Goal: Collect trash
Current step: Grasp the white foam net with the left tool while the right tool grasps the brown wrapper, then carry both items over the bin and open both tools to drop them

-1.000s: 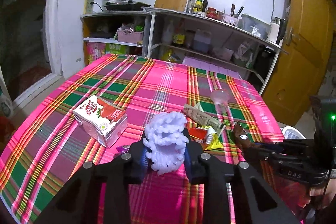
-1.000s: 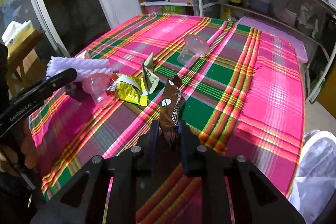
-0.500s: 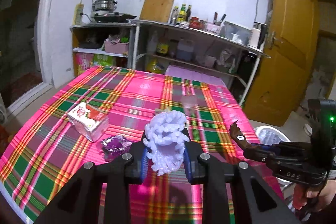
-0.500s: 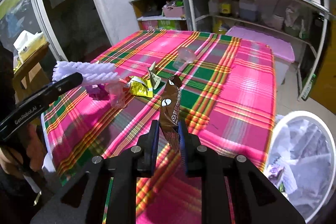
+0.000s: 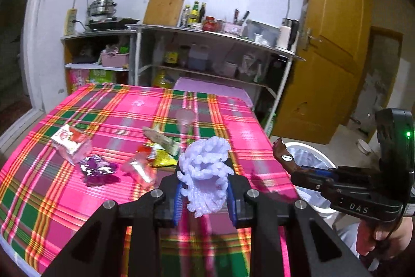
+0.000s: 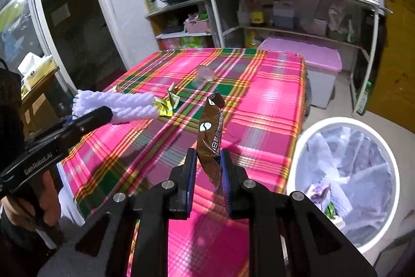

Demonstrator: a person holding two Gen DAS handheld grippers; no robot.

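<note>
Holding two bits of trash at once, you need to be careful now. Your left gripper (image 5: 205, 195) is squeezed shut on the white squishy foam net (image 5: 205, 173), and your right gripper (image 6: 206, 177) is pinched tight on the long brown shiny wrapper (image 6: 210, 131). Both are up in the air, over the near edge of the pink and green checked tabletop (image 5: 124, 116). The round white bin with a clear bag inside (image 6: 345, 168) sits on the floor just beside the tabletop, on your right. The brown wrapper is thin and slippery and sticks up tall, so I think it could slide out if you shake it. The foam net is light and bouncy, so if you let go too soon it could miss the bin and land on the floor. More trash waits on the tabletop, like the yellow crinkly packet (image 5: 162, 157) and the purple shiny wrapper (image 5: 97, 168), so don't knock those off with your arm.
</note>
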